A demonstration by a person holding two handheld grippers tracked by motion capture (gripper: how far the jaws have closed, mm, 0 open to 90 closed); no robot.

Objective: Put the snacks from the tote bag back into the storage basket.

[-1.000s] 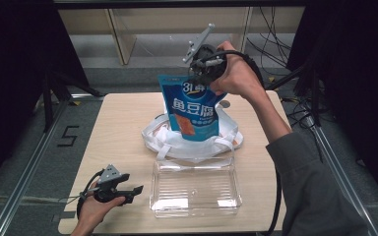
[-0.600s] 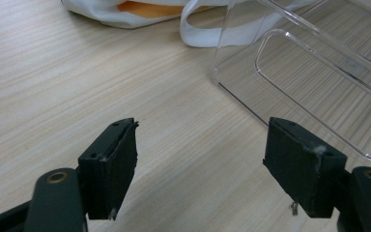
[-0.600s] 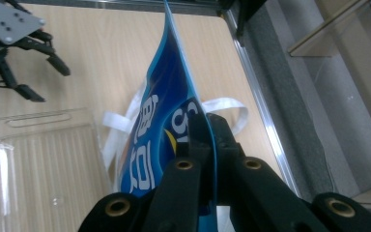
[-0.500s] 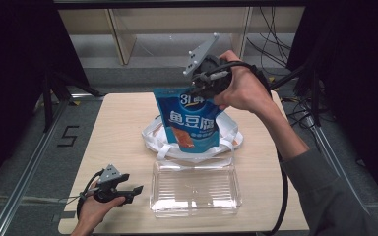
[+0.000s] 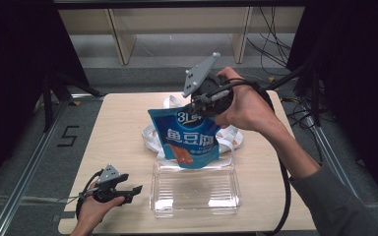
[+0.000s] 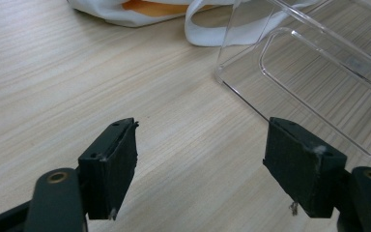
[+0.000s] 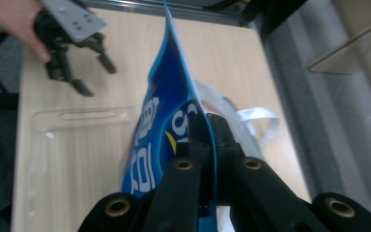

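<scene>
Blue snack pouch (image 5: pixel 189 138), pinched at its top edge by the right gripper (image 5: pixel 203 104), has swung down from above the white bag (image 5: pixel 231 139) toward the clear tray (image 5: pixel 195 192), apparently its destination, while the left gripper (image 5: pixel 123 189) rests open on the table (image 5: pixel 123 123).

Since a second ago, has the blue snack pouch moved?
Yes. The blue snack pouch, pinched in the right hand-held gripper, has come toward the person, off the white bag, and now hangs over the clear plastic tray's far edge.

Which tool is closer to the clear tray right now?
Left. The left tool sits open on the table just beside the clear tray; the right tool is raised above it, clamping the blue pouch.
</scene>
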